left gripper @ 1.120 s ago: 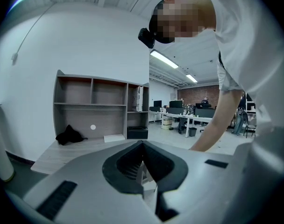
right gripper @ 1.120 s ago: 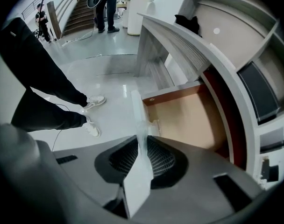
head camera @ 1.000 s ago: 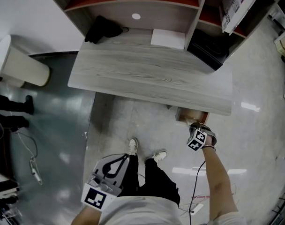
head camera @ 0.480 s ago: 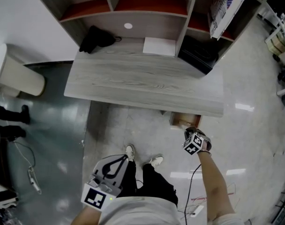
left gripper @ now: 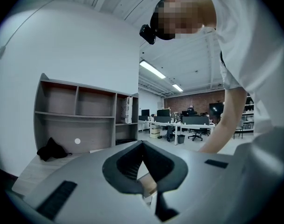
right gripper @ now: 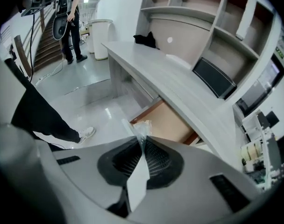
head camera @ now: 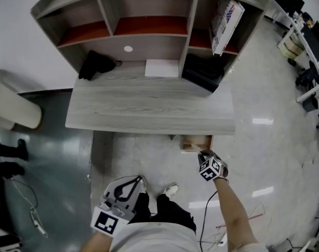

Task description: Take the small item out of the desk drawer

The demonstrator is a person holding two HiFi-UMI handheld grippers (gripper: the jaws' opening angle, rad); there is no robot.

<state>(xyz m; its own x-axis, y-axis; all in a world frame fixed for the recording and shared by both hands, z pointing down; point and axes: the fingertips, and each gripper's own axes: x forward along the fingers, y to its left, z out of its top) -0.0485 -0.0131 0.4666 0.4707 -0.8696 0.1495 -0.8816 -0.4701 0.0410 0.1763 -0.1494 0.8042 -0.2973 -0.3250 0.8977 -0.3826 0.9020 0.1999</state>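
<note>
Near body: left gripper (head camera: 140, 178) held low, tips together, nothing between them. Next out, right gripper (right gripper: 143, 141): jaws have just closed further and now pinch the small item (right gripper: 141, 129), a crinkled clear packet, by its edge. Against the earlier head-view frames this gripper has come up off the mouth of the drawer (head camera: 195, 142), so the packet now sits clear of the drawer. Judged: removal essentially done, drawer left open. Count: two grippers, one packet, one open drawer, one desk (head camera: 149, 112). On the desk: one black cloth bundle (head camera: 95, 64), one white sheet (head camera: 161, 67), one dark box (head camera: 201, 72).
</note>
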